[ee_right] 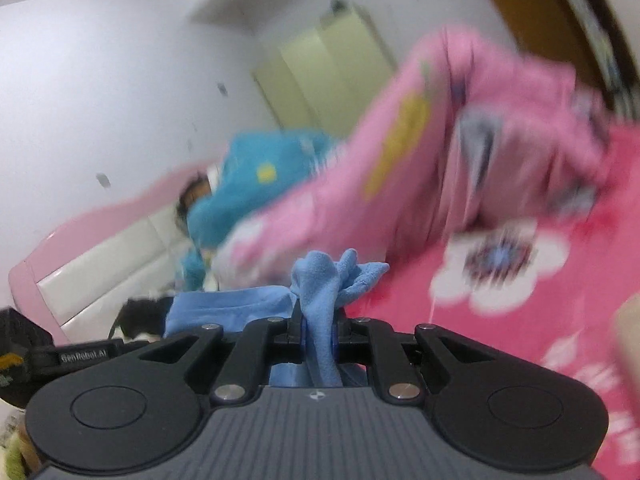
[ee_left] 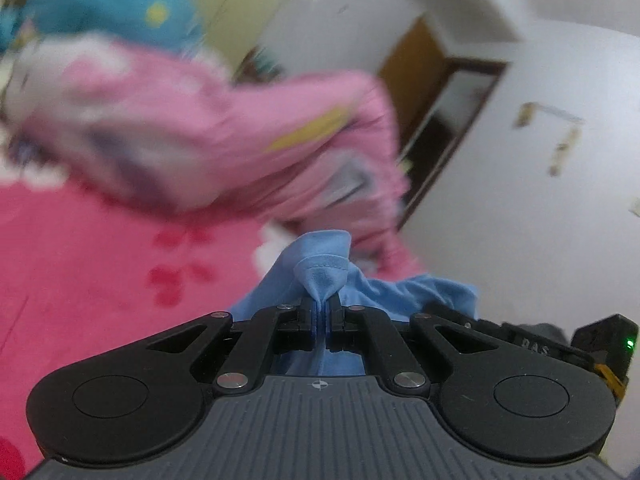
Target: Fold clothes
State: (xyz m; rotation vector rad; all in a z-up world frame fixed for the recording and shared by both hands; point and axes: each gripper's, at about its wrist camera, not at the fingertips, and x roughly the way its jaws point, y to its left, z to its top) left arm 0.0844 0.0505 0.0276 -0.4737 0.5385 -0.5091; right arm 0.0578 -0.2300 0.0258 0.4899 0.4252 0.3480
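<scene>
Two grippers fill the near edge of our views, each a grey ribbed body with black linkage arms. In the left wrist view, we see the left gripper point(ee_left: 321, 308) with its black fingers pressed almost together, pinching a thin hemmed corner of the light blue soft cotton garment point(ee_left: 320, 272); the cloth rises in a small peak above the tips and also runs down between the fingers toward the body. To its right in that view, part of the other black tool with a green light point(ee_left: 630, 345) shows at the edge, with more blue cloth bunched between.

In the right wrist view, we see the right gripper point(ee_right: 320, 320) held slightly wider, clamped on a thicker bunched twist of the same light blue garment point(ee_right: 320, 280), which flares into several folds above the tips.

Beyond the blue cloth lies the bright pink bedspread with white flowers point(ee_right: 500, 264), and on it a blurred heap of paler pink printed fabric point(ee_left: 224, 132). Farther back sits a teal plush bundle with yellow patches point(ee_right: 264, 168), then white walls and a brown wooden door frame point(ee_left: 440, 92).
</scene>
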